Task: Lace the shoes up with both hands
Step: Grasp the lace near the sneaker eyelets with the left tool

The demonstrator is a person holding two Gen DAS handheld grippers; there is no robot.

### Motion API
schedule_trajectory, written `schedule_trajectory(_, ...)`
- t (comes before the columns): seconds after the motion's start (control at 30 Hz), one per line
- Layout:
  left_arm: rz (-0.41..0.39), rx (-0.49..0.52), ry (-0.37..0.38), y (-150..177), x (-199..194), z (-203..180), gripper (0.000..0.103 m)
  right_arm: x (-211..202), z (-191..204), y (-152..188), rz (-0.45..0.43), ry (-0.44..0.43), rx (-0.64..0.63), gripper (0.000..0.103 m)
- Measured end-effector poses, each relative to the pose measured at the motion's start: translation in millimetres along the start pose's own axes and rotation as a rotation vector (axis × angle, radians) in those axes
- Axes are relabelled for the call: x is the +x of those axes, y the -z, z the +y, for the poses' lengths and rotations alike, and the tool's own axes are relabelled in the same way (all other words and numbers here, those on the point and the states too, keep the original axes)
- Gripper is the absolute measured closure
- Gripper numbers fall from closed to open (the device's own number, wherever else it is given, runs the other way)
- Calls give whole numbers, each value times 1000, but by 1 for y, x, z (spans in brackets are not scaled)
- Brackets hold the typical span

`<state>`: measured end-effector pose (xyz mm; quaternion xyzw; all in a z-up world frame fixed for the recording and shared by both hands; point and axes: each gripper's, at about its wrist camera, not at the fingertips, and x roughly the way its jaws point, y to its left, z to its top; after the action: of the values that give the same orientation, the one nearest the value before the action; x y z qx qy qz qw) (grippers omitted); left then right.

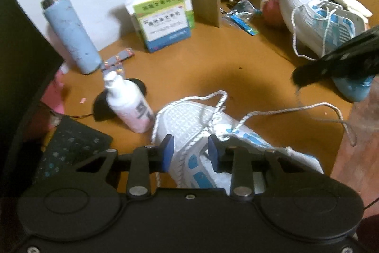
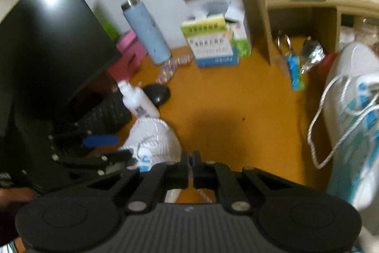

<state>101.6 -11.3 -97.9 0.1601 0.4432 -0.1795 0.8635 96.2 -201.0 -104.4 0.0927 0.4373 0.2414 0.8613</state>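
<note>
**Right pinches lace, left straddles shoe**

Right gripper (image 2: 191,159) fingers pressed together on a lace (image 2: 203,195) strand (keeps it taut for threading, I'd guess). Left gripper (image 1: 190,148) fingers wide, straddling the near shoe (image 1: 189,125) on the desk (image 1: 248,77), likely to steady it. Second shoe (image 1: 317,16) sits apart, laces loose.
</note>
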Motion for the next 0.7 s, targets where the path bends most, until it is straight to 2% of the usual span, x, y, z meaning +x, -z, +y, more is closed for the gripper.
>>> schedule_trajectory(0.03,11,-9,24,-1,2,2,84,6,0,1,22,4,3,94)
schedule_trajectory(0.07,12,-17,38,-2,1,4,86,8,-1,2,32,3,4,88)
schedule_trajectory(0.13,14,-7,55,-2,-1,3,101,9,-2,4,39,-12,3,86)
schedule_trajectory(0.33,-6,-17,42,0,-15,0,102,-6,-12,10,36,-47,36,86)
schedule_trajectory(0.5,-50,-17,24,2,-33,-9,102,-29,-28,14,-1,-46,137,69)
schedule_trajectory(0.63,-93,-2,17,5,-49,-21,102,-39,-27,9,-15,-142,225,67)
schedule_trajectory(0.7,-114,6,13,7,-57,-27,102,-37,-21,5,-18,-242,276,60)
